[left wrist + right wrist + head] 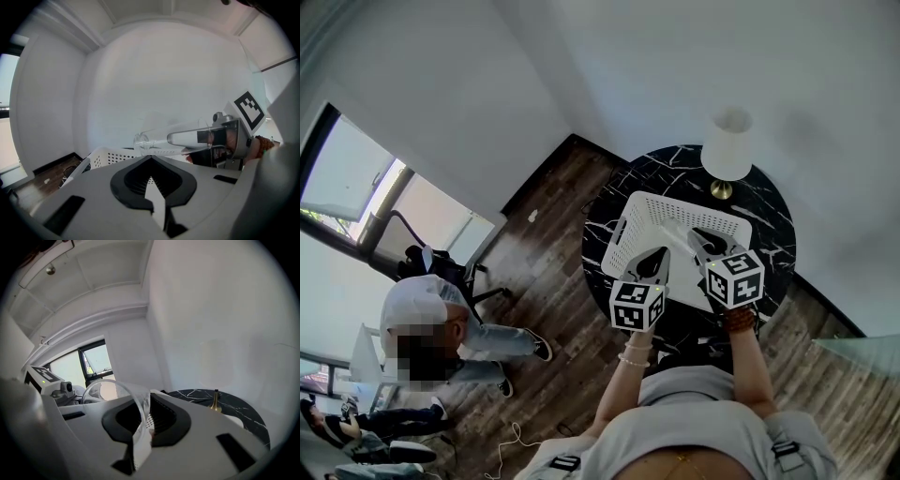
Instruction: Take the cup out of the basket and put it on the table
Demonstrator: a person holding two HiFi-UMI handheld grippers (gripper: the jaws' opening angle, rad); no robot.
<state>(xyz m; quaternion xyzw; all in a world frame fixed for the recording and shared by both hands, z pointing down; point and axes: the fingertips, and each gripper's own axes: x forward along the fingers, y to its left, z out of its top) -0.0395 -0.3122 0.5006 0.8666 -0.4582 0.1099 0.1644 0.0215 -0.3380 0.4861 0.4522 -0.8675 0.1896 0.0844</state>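
Observation:
A clear glass cup lies on its side in the air above the white perforated basket, its base toward the wall. My right gripper is shut on the cup's wall at the rim; in the right gripper view the rim arches over the jaws. In the head view both grippers hover over the basket, the right gripper beside the left gripper. My left gripper holds nothing, its jaws together. The cup itself is too faint to make out in the head view.
The basket sits on a round black marble table with a white-shaded brass lamp at its far edge. A seated person and an office chair are on the wooden floor to the left, by the window.

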